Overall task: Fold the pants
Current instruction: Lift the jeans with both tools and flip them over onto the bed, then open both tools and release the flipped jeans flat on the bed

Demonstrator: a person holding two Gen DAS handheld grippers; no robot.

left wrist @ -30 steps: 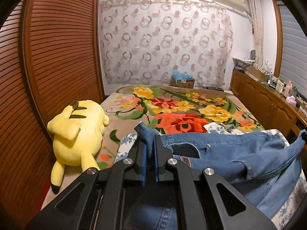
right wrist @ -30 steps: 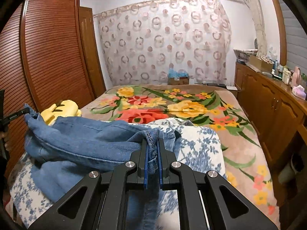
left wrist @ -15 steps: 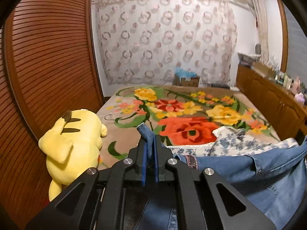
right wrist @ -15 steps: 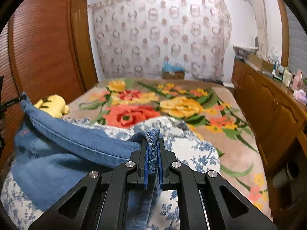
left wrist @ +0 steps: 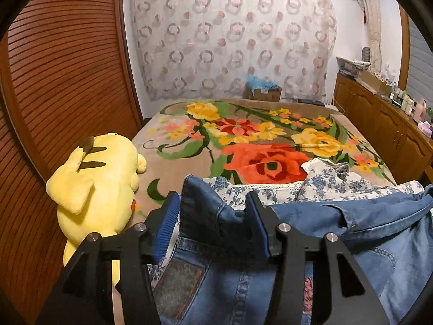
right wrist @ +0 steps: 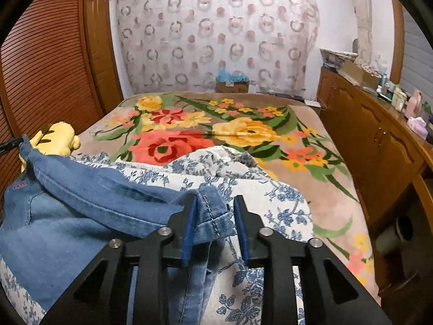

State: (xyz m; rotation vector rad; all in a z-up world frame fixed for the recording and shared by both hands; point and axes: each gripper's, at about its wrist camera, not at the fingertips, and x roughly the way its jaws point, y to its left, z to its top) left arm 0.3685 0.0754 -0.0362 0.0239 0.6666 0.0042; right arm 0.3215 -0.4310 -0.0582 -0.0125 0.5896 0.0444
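Release step: blue denim pants [left wrist: 338, 233] laid on the blue-floral white cloth [right wrist: 243, 178] on the bed. Left tool [left wrist: 213, 216] and right tool [right wrist: 215, 216] have just been opening; denim corners sit loose between the jaws. Next, I'd judge: back out, regrip for another fold.

My left gripper [left wrist: 212, 216]: black angular fingers, blue ribbed pads, silver screw heads along each arm. My right gripper [right wrist: 213, 222] is built the same.

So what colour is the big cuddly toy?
Yellow: the cuddly toy shows best in the left wrist view.
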